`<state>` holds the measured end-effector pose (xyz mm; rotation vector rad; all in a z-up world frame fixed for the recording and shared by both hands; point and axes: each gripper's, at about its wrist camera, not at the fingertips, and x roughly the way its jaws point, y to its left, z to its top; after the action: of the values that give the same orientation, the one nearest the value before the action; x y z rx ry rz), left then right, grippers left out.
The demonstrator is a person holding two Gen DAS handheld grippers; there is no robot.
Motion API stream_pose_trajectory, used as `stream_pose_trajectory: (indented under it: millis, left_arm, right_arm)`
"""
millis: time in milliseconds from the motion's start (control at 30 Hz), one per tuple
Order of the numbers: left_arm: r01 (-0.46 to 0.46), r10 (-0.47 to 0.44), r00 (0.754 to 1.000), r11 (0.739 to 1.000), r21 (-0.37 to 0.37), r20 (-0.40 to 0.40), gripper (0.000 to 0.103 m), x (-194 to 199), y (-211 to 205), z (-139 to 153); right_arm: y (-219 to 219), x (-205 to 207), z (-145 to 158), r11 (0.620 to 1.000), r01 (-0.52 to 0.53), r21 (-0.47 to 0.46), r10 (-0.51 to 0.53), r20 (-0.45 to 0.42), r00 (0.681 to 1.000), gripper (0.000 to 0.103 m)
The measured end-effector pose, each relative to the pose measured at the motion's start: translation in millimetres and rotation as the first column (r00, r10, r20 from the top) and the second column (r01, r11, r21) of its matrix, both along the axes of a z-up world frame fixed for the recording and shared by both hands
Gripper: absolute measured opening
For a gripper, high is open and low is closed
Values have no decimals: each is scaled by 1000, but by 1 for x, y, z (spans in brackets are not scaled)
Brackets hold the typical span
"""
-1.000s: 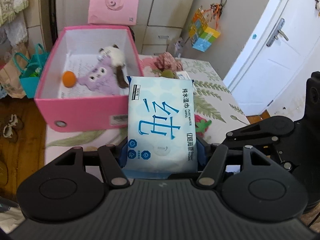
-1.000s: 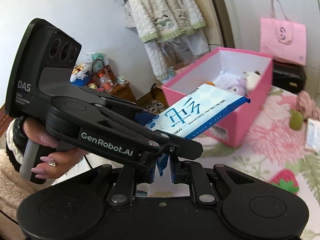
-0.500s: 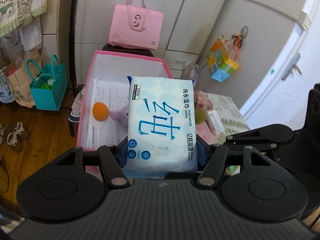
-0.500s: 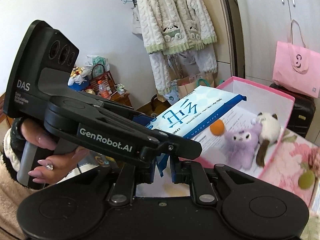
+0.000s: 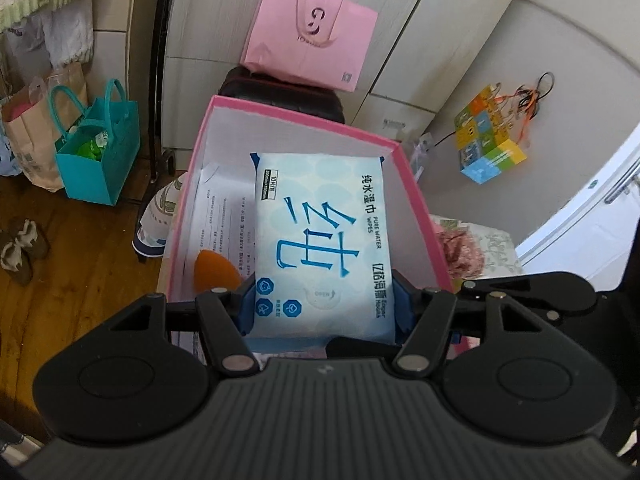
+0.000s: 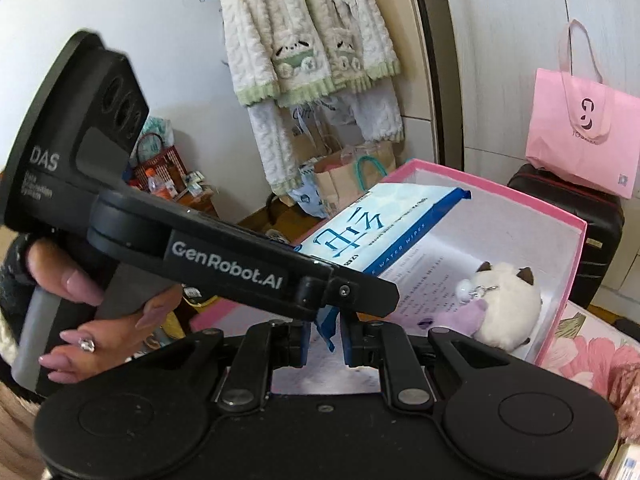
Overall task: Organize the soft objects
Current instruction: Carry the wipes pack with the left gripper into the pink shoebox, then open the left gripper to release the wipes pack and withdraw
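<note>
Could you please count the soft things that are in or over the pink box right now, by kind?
Pack of wet wipes, held over the pink box by the left tongs: 1
Plush toys (white, purple): 2
Orange sponge: 1
Total: 4

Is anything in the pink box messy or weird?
Nothing looks broken or spilled. The wet wipes pack is clamped in the left gripper above the pink box, where a plush toy lies on its side.
</note>
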<state>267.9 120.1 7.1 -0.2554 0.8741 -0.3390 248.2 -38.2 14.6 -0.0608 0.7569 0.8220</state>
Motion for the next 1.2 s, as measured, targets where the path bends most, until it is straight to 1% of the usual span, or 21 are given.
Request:
stream_pose_trajectory:
  millis: [167, 233, 267, 333, 367, 433, 533, 700, 933, 1067, 1133, 1200]
  left_arm:
    - [-23, 23, 1000, 999, 48, -2, 64, 16, -12, -11]
    - [-51, 49, 998, 996, 75, 28, 64, 17, -13, -10]
    - [-51, 46, 998, 994, 92, 52, 64, 16, -13, -9]
    - [-52, 42, 995, 992, 119, 86, 64, 11, -14, -7]
    - [-55, 43, 995, 991, 124, 93, 64, 9, -13, -6]
    - [-46, 33, 994, 991, 125, 99, 65, 5, -10, -3]
    - [-17, 4, 994, 992, 122, 105, 65, -6, -6, 4]
    - [5, -32, 985, 988, 157, 168, 65, -41, -4, 23]
    - [29, -85, 963, 976, 216, 254, 65, -96, -8, 56]
    - [77, -134, 953, 975, 210, 272, 66, -125, -12, 71]
    - [102, -158, 948, 973, 207, 276, 67, -139, -15, 77]
    - [125, -181, 943, 970, 208, 278, 67, -151, -19, 81]
  right_arm:
    - [4, 12, -12, 998, 10, -58, -8, 28, 1000, 18]
    - [4, 15, -14, 997, 21, -71, -18, 48, 999, 26]
    - [6, 15, -16, 995, 31, -100, -24, 69, 997, 30]
    - [9, 12, -19, 986, 46, -160, -28, 112, 993, 31]
    - [10, 9, -20, 983, 47, -179, -24, 128, 992, 32]
    - [8, 5, -20, 979, 48, -196, -22, 133, 991, 33]
    - [3, -3, -15, 978, 54, -200, -25, 144, 989, 36]
    - [-3, -25, -3, 971, 73, -227, -31, 185, 982, 39]
    - [-16, -64, 23, 970, 92, -227, -38, 230, 973, 47]
    - [-26, -89, 37, 967, 112, -229, -49, 265, 963, 49]
    - [-31, -101, 44, 965, 121, -231, -52, 281, 958, 56]
    - [-38, -111, 50, 966, 128, -225, -59, 292, 955, 60]
